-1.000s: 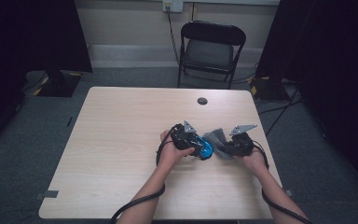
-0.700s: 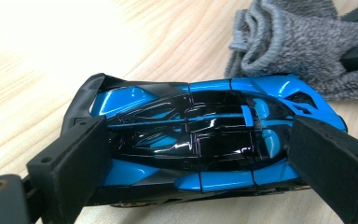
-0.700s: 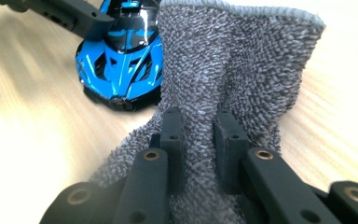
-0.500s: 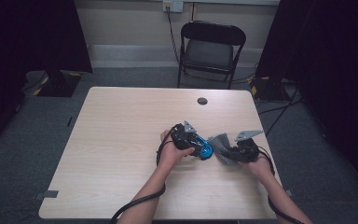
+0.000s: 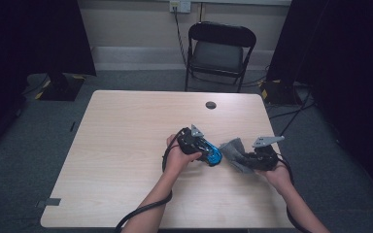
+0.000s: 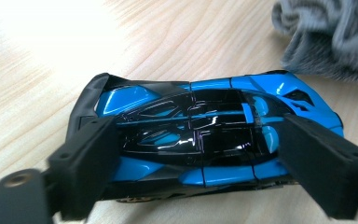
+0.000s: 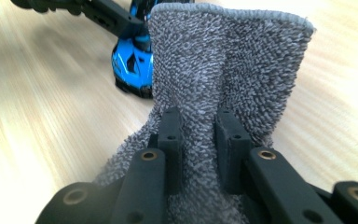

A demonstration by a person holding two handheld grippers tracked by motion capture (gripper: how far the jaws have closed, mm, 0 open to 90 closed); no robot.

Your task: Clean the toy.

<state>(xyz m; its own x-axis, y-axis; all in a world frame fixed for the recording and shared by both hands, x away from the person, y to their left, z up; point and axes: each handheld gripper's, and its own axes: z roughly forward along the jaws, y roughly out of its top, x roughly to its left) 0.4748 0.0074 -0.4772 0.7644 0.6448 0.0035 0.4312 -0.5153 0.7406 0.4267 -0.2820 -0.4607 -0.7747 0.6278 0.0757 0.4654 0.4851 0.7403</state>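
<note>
Two tools work: left tool (image 6: 196,154), jaws just closing, brackets the blue toy car (image 6: 200,135); right tool (image 7: 199,140) clamps the grey cloth (image 7: 223,60).

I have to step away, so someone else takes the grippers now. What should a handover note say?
Left gripper: jaws stand at either end of the blue toy car, which sits on its wheels on the table; they have just been closing in, and I cannot tell if the pads press yet.
Right gripper: shut on a bunched grey cloth, held up just beside the car's nose.
Done: cloth picked up, car bracketed.
Left, as it looks: steady the car and wipe it with the cloth.
</note>
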